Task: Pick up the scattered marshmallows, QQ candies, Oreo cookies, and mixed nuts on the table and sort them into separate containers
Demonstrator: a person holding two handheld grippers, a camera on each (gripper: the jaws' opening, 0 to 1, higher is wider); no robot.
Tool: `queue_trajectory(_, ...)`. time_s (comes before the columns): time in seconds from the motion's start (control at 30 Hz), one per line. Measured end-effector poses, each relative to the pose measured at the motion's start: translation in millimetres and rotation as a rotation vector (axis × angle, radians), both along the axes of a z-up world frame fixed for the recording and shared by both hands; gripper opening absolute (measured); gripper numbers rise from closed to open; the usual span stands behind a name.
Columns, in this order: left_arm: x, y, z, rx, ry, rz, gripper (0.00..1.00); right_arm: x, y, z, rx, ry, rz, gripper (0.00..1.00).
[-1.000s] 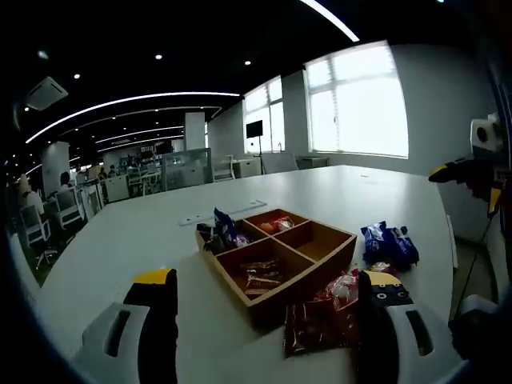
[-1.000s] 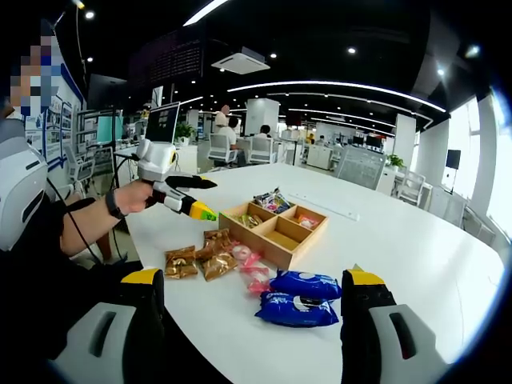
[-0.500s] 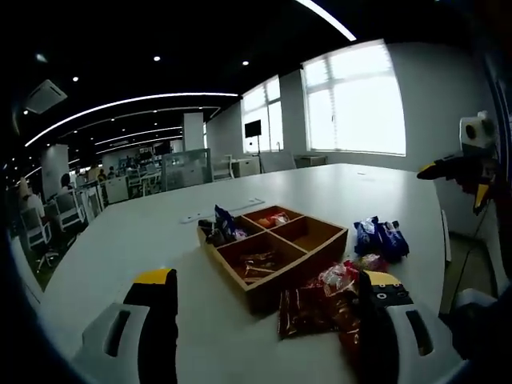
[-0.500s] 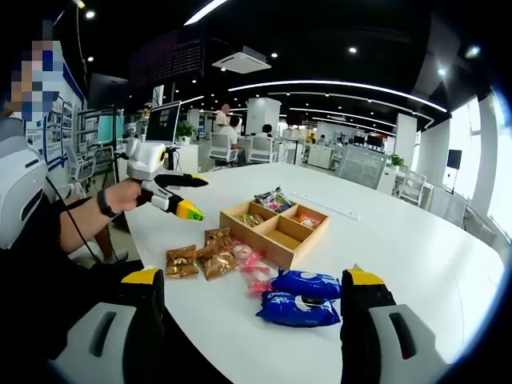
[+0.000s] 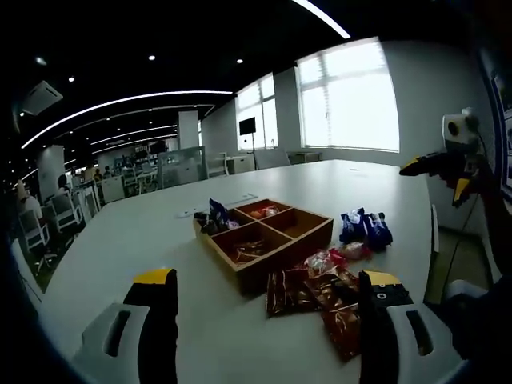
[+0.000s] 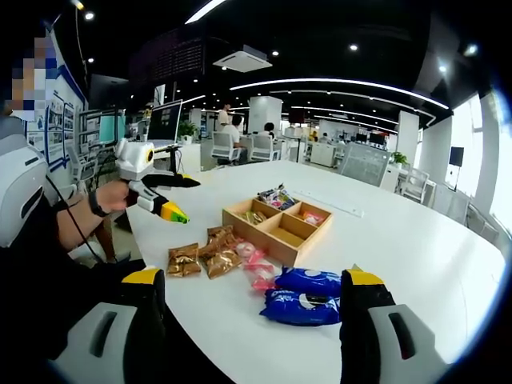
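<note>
The right gripper (image 6: 250, 300) is held open above the white table (image 6: 416, 256); two blue Oreo packets (image 6: 302, 298) lie between its jaws, their print unreadable. Beyond, brown nut packets (image 6: 210, 254) and the four-compartment wooden tray (image 6: 276, 224) are seen. The left gripper (image 5: 268, 300) is likewise held open and empty.

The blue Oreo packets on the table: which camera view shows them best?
The right gripper view. There the two blue Oreo packets lie close, unblocked, between the open jaws of the right gripper. In the left gripper view the same packets are small and far, beyond the wooden tray.
</note>
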State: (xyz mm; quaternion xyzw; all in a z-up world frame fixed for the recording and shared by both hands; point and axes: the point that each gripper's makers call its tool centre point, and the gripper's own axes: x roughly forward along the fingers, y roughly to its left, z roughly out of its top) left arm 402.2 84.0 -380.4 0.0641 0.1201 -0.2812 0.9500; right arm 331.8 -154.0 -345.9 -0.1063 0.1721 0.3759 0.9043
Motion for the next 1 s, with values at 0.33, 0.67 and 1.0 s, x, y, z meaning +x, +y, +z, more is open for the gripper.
queue_trajectory(0.33, -14.7, 16, -12.5, 0.005, 0.035, 0.001, 0.97, -1, -1, -0.4, 0.011, 0.009, 0.000, 0.84)
queue_trajectory(0.67, -31.3, 22, -1.2, 0.039, 0.028, -0.012, 0.97, -2, 2, 0.2, 0.013, 0.014, 0.008, 0.83)
queue_trajectory(1.0, -42.4, 31, 3.2, 0.037, 0.031, -0.009, 0.97, -3, 2, 0.4, 0.010, 0.015, 0.006, 0.83)
